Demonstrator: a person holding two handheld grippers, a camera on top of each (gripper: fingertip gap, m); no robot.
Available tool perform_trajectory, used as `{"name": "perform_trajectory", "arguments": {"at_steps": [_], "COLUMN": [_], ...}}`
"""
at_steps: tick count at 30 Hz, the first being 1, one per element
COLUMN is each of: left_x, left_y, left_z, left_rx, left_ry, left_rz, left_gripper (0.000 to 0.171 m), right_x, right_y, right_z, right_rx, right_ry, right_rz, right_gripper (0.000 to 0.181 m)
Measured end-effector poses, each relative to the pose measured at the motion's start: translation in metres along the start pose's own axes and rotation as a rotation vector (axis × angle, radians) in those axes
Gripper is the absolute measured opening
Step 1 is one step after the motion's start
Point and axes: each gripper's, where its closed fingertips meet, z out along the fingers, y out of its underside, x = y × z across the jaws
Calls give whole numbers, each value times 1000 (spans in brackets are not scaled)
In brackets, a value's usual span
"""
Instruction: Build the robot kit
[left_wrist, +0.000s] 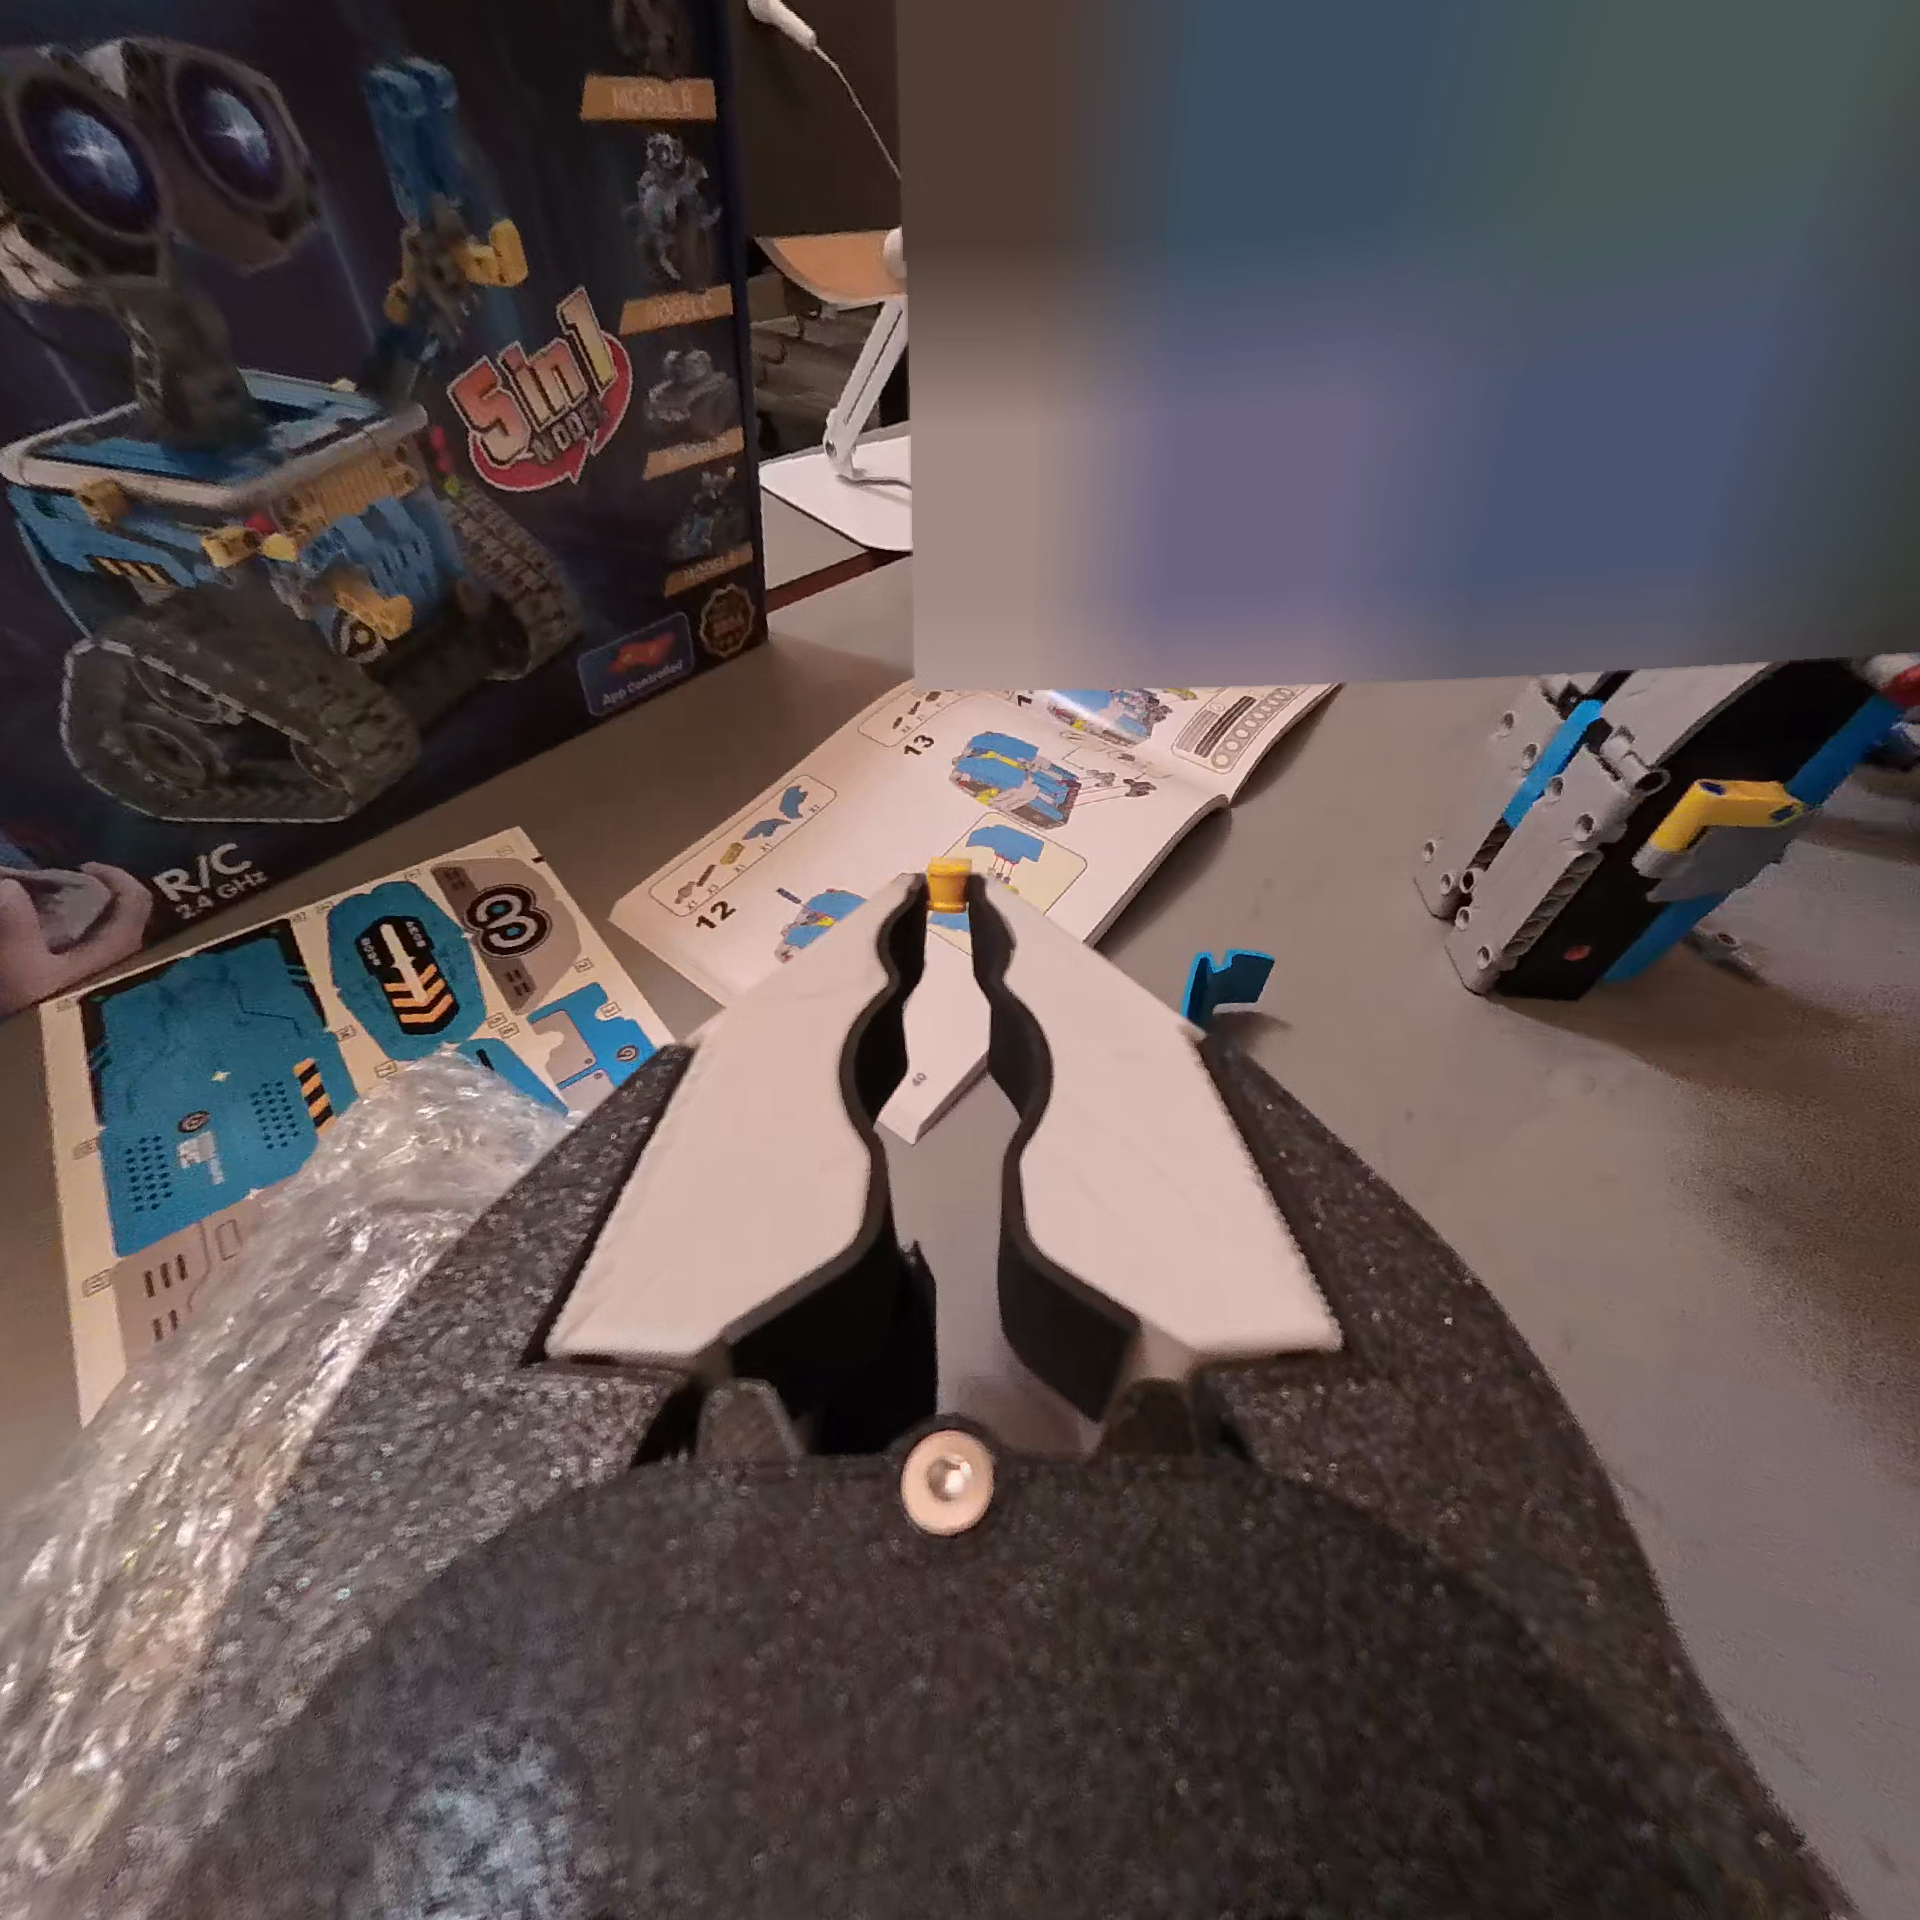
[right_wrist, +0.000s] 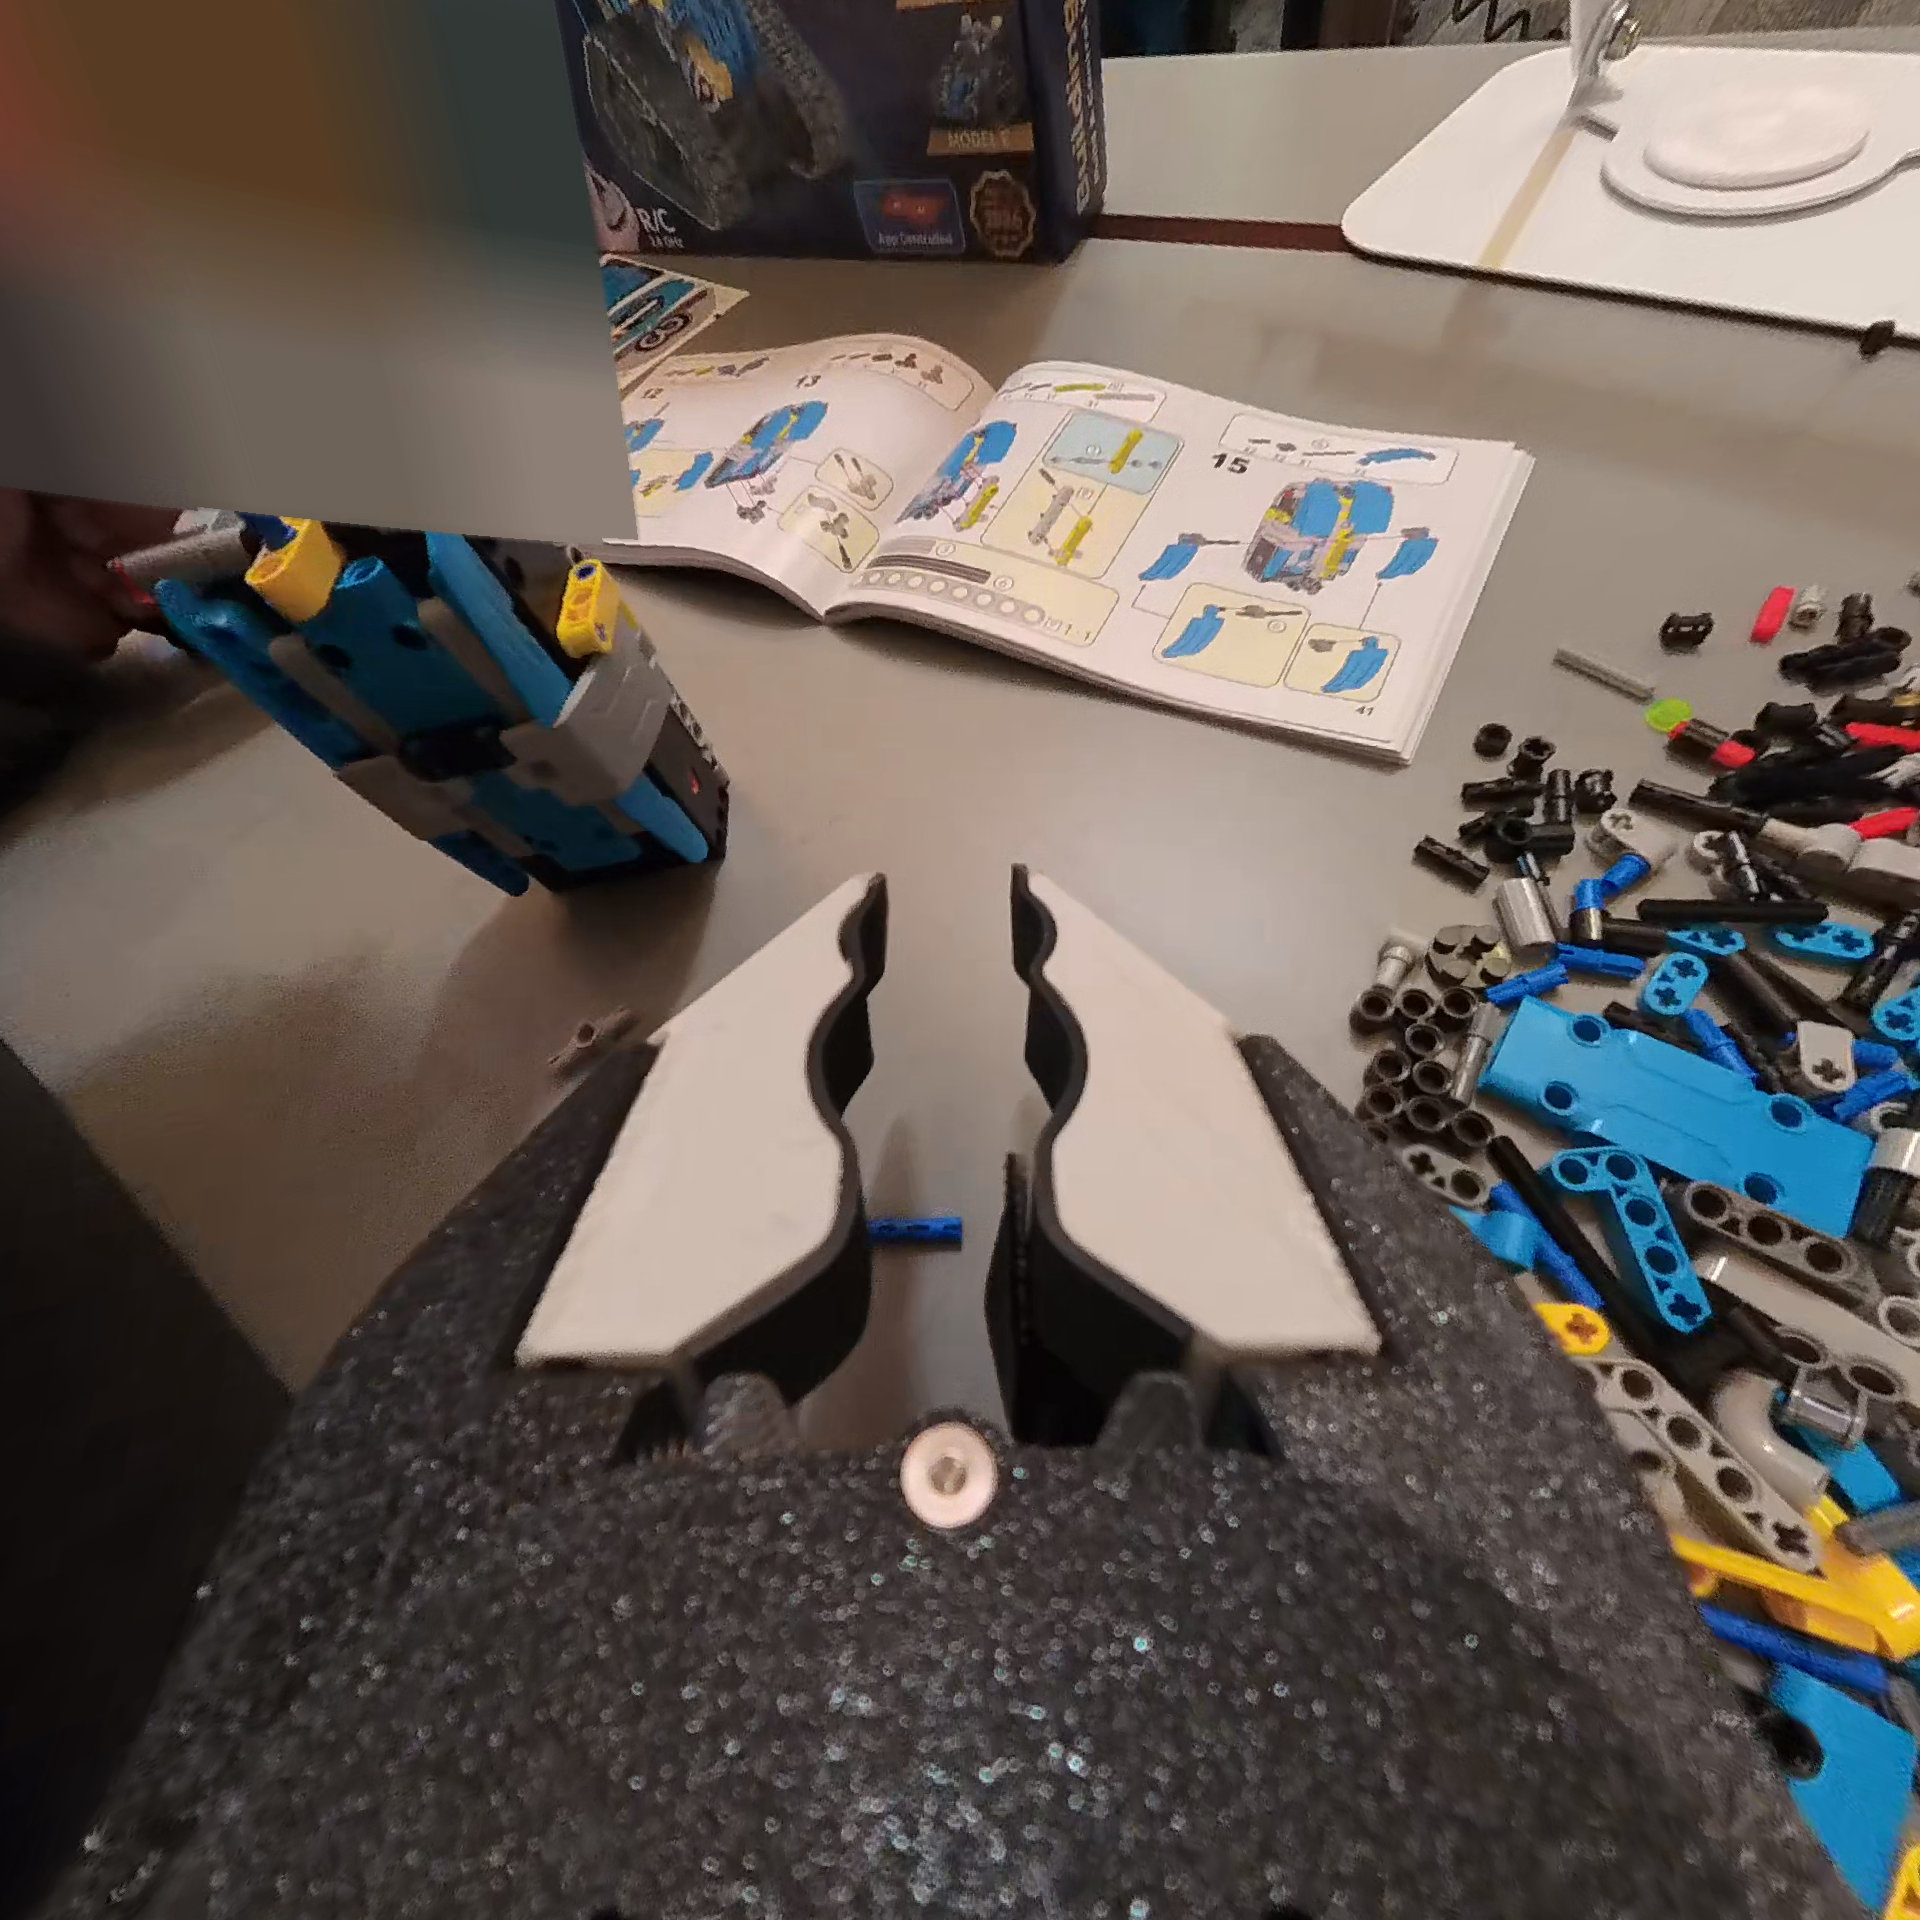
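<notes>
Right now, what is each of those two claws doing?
Left gripper: shut on a small yellow peg.
Right gripper: open, holding nothing, over the table.

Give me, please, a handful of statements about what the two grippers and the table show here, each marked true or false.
1. The left gripper is shut on a small yellow piece. True.
2. The right gripper grips a blue pin. False: it is open and holds nothing; the blue pin lies on the table beneath it.
3. The instruction booklet lies open. True.
4. The loose parts pile lies to the left of the right gripper. False: it lies to its right.
5. The partly built blue and grey model lies to the left of the right gripper. True.
</notes>
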Motion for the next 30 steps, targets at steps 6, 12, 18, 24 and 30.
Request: {"name": "perform_trajectory", "arguments": {"at_steps": [6, 12, 18, 24, 30], "left_x": [4, 7, 8, 9, 9], "left_y": [-1, -1, -2, -1, -2], "left_z": [1, 2, 1, 2, 1], "left_rx": [5, 7, 13, 10, 13], "left_ry": [11, 18, 25, 28, 27], "left_rz": [33, 61, 66, 73, 72], "left_gripper": [7, 7, 7, 7, 7], "right_x": [0, 1, 2, 3, 5], "right_y": [-4, -6, -6, -5, -6], "right_z": [6, 7, 6, 7, 6], "right_rx": [0, 8, 11, 7, 12], "right_ry": [-4, -18, -22, -21, -28], "right_rz": [-21, -2, 15, 19, 41], "right_gripper": [19, 18, 18, 18, 18]}}
